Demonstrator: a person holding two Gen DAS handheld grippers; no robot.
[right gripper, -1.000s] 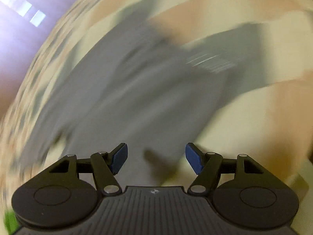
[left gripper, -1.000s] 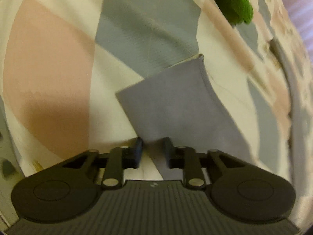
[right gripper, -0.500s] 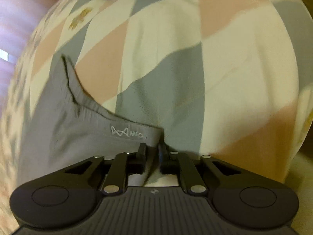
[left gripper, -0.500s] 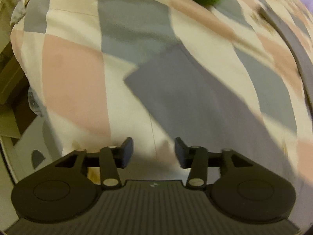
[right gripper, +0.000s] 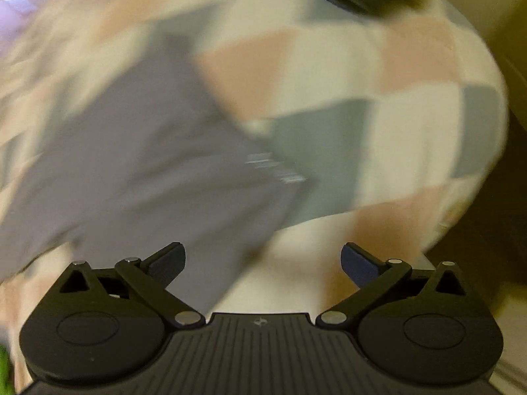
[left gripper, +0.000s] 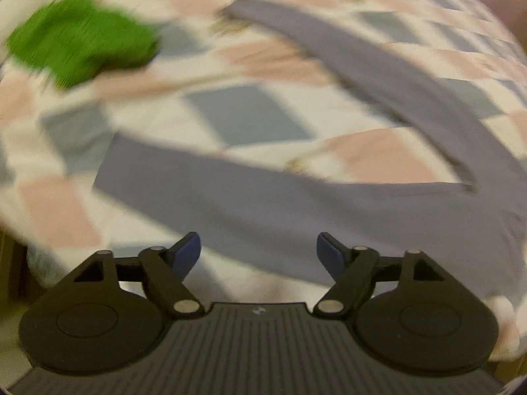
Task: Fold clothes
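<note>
We note both the left gripper (left gripper: 258, 252) and right gripper (right gripper: 263, 260) wide open, empty. Grey trousers (left gripper: 296, 197) ahead on the bed (left gripper: 250, 115); legs (left gripper: 362, 62) stretch away from the left gripper, leftward.

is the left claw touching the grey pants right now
Apart. In the left wrist view the left claw is wide open with nothing between its pads, and the grey pants lie on the bedspread beyond them.

Motion blur smears the grey garment (right gripper: 138, 164) and green cloth (left gripper: 82, 39).
</note>
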